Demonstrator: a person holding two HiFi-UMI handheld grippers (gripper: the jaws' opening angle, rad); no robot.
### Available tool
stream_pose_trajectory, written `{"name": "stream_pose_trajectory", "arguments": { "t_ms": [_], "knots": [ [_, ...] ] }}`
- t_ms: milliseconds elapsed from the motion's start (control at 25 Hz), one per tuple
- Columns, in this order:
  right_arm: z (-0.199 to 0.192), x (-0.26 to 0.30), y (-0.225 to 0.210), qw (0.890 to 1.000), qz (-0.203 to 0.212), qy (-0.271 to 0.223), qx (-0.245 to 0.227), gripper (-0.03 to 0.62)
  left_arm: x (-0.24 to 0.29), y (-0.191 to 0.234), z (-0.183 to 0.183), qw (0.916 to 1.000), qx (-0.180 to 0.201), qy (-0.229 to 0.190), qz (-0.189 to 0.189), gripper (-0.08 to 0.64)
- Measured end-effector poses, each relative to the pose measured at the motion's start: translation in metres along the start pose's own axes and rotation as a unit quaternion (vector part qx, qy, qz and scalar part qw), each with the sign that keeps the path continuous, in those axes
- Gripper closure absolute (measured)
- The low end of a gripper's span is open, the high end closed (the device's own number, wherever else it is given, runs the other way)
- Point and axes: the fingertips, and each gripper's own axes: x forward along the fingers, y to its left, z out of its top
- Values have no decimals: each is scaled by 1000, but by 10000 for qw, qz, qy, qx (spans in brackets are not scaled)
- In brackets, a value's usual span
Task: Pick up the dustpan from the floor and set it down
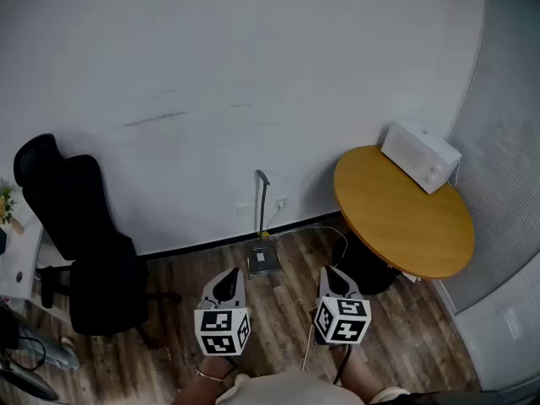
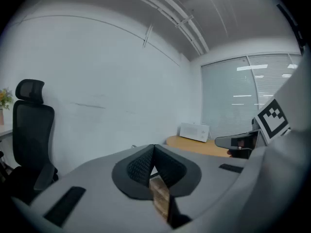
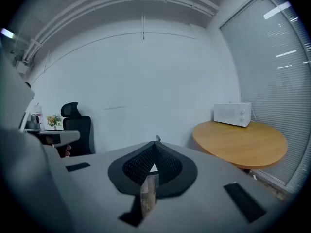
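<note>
On the wood floor (image 1: pixel 278 336) by the wall (image 1: pixel 253 74) stands the dustpan (image 1: pixel 262 258), probably light and rigid, best taken by its upright handle (image 1: pixel 263 201); left gripper (image 1: pixel 226 287) and right gripper (image 1: pixel 336 282) jaws pressed together, empty.

No readable text, brand, number or sign in any view. Only print: black-and-white square markers on the cubes of the left gripper (image 1: pixel 232 273) and right gripper (image 1: pixel 331 272), which are patterns, not lettering. White microwave (image 1: pixel 421 155) front: too small to tell.
</note>
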Motion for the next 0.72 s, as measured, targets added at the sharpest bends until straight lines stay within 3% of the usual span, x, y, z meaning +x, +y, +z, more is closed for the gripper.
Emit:
{"name": "stream_pose_trajectory", "arguments": {
  "t_ms": [720],
  "knots": [
    [-6,6,-39,9995,115,5,296,560,20,-24,-6,9998,82,104,140,543]
  ]
}}
